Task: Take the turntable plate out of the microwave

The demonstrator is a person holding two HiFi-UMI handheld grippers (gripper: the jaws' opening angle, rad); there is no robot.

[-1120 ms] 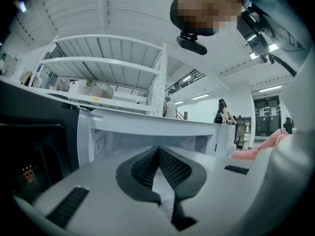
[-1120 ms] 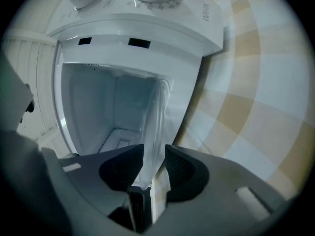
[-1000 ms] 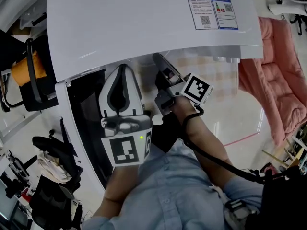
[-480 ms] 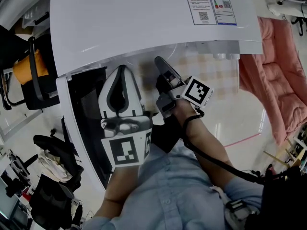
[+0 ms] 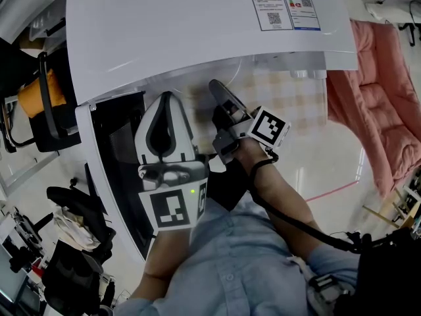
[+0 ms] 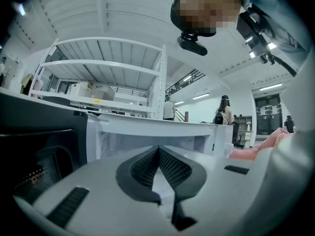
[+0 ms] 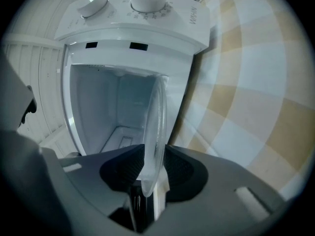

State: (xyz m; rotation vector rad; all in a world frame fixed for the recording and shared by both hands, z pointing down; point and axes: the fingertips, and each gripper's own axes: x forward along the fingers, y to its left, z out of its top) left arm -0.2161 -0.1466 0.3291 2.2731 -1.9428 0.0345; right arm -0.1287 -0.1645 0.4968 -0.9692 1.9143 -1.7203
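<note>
Because the turntable plate (image 7: 156, 127) is thin, clear, smooth-rimmed glass, I hold it edge-on in the right gripper (image 7: 153, 155) at the white microwave's (image 7: 133, 43) mouth. The ribbed dark pads touch both faces, though the jaws have just been opening. My left gripper (image 6: 158, 150) hovers nearby, pinched together and empty.

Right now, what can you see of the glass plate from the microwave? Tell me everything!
The turntable plate is clear glass, thin and round, and looks whole. The right gripper view shows it edge-on, at the open mouth of the white microwave. The right gripper pinches its near rim between both fingers, which have just been opening a little. Nothing else touches it.
</note>
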